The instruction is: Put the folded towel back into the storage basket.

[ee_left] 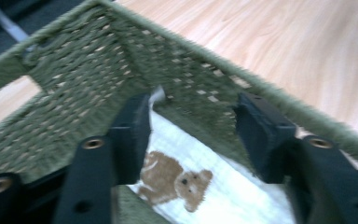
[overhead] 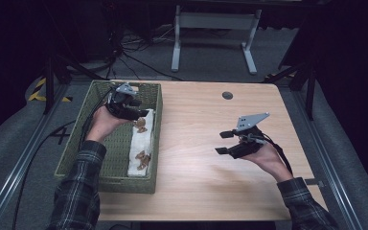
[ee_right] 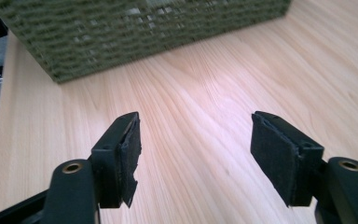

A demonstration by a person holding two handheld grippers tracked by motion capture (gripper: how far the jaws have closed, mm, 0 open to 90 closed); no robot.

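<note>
Left tongs [overhead: 143, 114] held over the green woven basket [overhead: 88, 125] at the counter's [overhead: 206, 139] left side, jaws spread wide, gripping nothing. In the left gripper view they point down at a white cloth with brown teddy bear prints [ee_left: 200, 186], which lies along the basket's right inner wall. Right tongs [overhead: 224, 142] hover above bare wood, well apart from the basket, jaws likewise spread and empty, pointing toward the basket.

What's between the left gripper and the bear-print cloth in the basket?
Nothing visible. The left gripper hangs open inside the green basket, the white bear-print cloth directly beyond its jaws. The basket wall rises behind the cloth, not before it.
</note>
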